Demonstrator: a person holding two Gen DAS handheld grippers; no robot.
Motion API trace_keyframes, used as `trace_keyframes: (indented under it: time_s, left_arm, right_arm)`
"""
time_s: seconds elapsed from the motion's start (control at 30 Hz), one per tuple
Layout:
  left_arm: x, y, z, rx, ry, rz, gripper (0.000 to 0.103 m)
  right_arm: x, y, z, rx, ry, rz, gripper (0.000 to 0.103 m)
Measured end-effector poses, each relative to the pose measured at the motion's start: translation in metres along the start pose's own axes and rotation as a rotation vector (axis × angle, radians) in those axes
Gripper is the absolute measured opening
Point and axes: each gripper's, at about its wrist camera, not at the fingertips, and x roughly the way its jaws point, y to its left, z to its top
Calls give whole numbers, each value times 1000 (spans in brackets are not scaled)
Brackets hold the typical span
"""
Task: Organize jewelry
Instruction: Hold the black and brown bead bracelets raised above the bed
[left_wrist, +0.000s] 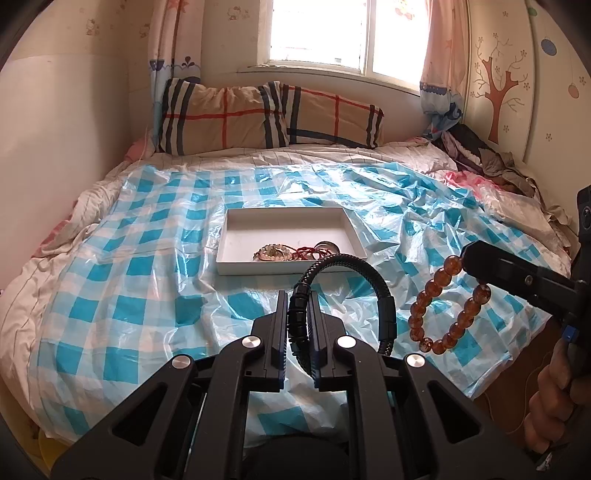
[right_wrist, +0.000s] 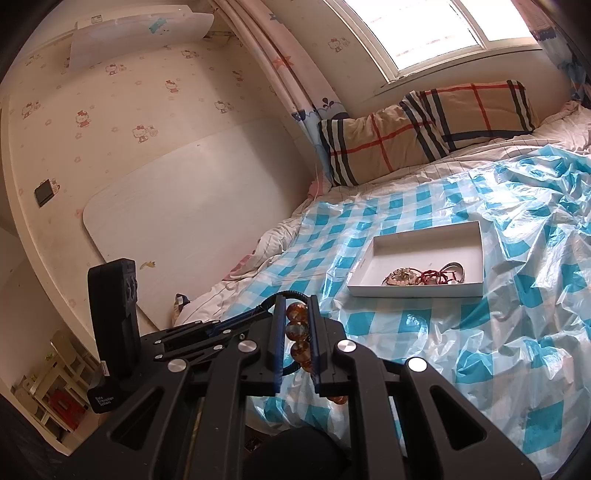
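Observation:
A white tray (left_wrist: 236, 264) lies on the blue-checked plastic sheet (left_wrist: 147, 266) on the bed and holds several bracelets (left_wrist: 280, 254), one pale and beaded, one red cord. My left gripper (left_wrist: 298, 299) is shut on a black braided bracelet (left_wrist: 369, 273) and holds it above the sheet, short of the tray. My right gripper (right_wrist: 297, 306) is shut on an amber bead bracelet (right_wrist: 297, 326). In the left wrist view the right gripper (left_wrist: 466, 260) is at the right with the amber bracelet (left_wrist: 439, 314) hanging from it. The tray (right_wrist: 413, 291) is ahead right in the right wrist view.
Two plaid pillows (left_wrist: 258, 118) lie at the head of the bed under the window. Crumpled clothes (left_wrist: 491, 158) are piled at the far right. A white board (right_wrist: 184, 221) leans on the wall left of the bed.

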Motion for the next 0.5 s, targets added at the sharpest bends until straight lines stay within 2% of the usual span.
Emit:
trace_keyframes:
  time_s: [0.5]
  left_arm:
    - [11,3,-2,1,8,-2,9]
  right_arm:
    - [3,-3,0,3,2,0,12]
